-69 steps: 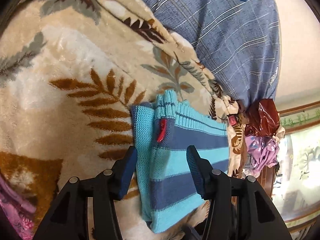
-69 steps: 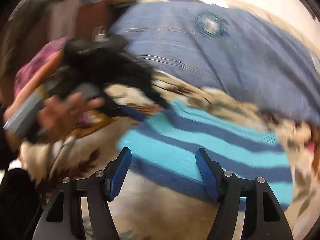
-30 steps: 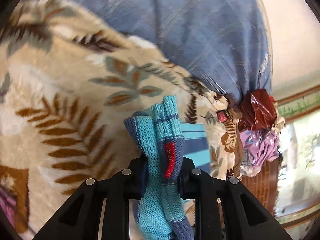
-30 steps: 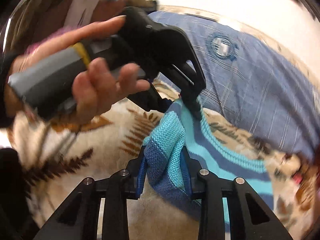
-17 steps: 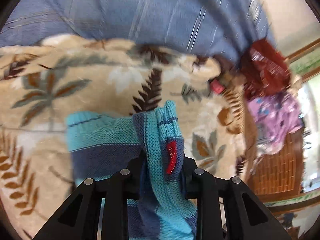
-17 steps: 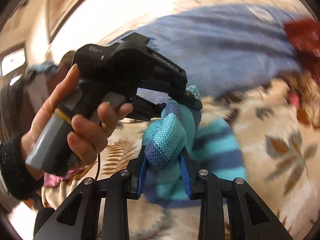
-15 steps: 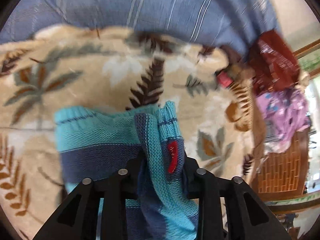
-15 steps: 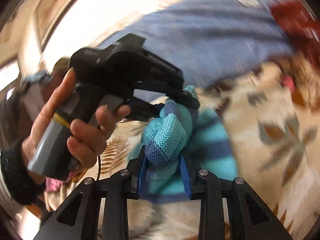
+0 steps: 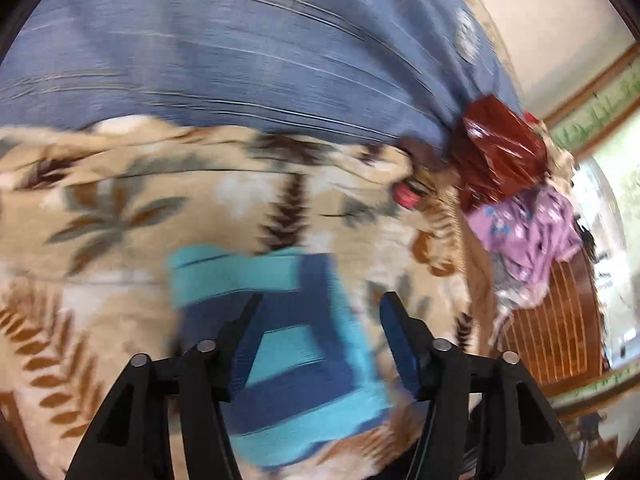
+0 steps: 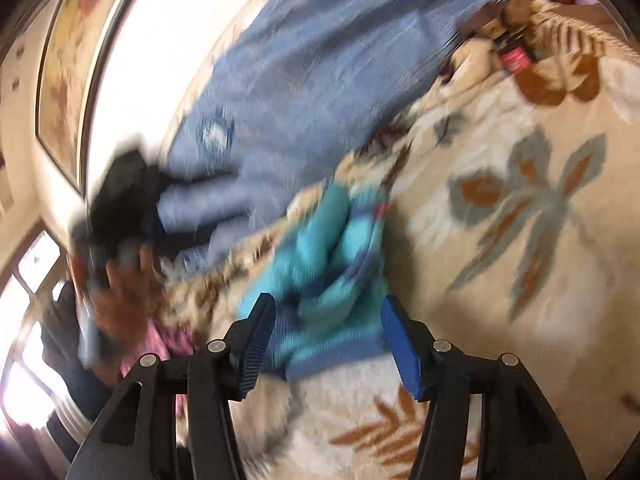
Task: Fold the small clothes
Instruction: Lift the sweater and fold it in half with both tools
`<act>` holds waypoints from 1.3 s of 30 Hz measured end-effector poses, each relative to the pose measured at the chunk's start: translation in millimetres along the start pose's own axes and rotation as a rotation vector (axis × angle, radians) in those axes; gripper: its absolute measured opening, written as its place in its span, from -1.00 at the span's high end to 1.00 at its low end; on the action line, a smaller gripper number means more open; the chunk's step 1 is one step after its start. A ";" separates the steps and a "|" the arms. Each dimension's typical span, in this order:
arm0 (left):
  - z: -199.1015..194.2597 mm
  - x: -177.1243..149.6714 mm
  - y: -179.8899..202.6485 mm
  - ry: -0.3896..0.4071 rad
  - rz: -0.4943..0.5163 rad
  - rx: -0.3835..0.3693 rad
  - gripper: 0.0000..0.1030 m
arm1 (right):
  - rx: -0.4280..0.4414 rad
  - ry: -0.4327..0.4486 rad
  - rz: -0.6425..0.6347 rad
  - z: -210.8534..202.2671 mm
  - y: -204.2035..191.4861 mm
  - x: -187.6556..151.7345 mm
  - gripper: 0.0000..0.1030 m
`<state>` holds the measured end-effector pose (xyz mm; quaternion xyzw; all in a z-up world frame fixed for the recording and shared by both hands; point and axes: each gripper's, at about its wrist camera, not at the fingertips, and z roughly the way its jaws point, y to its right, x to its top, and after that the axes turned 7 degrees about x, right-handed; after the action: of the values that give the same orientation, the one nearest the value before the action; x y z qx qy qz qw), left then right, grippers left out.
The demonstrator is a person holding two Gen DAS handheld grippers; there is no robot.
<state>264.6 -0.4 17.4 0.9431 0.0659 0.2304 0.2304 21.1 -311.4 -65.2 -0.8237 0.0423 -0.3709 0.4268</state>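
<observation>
A small knit garment (image 9: 296, 344) striped turquoise and dark blue lies folded on the leaf-patterned beige blanket (image 9: 120, 208). My left gripper (image 9: 320, 344) is open just above it, holding nothing. In the right wrist view the same garment (image 10: 324, 264) lies bunched on the blanket (image 10: 520, 280), and my right gripper (image 10: 324, 344) is open over its near edge. The left gripper, held in a hand, shows blurred at the left of that view (image 10: 120, 200). Both views are motion-blurred.
A large blue striped cloth (image 9: 248, 48) covers the far part of the bed. A dark red shiny bag (image 9: 500, 152) and a purple garment (image 9: 528, 232) are piled at the right edge, beside a wooden slatted piece (image 9: 552, 328).
Both grippers were shut on the garment half a second ago. Both have opened and let it drop folded onto the blanket. The left gripper has pulled away to the left.
</observation>
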 end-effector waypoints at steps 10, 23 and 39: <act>60.9 -48.0 -83.8 -0.105 -0.341 -0.100 -0.10 | -0.118 -0.318 -0.167 124.7 -34.0 48.7 0.82; 63.0 -51.6 -53.2 -0.058 -0.203 -0.036 -0.11 | -0.086 -0.165 0.078 72.8 27.0 61.8 0.28; 56.5 -69.5 -39.6 -0.027 -0.113 0.135 0.12 | -0.133 -0.229 -0.040 114.3 24.1 51.6 0.67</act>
<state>228.6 -4.2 -73.6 0.9543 0.1311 0.1992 0.1800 138.2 -269.8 -94.6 -0.8878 0.0012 -0.2793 0.3658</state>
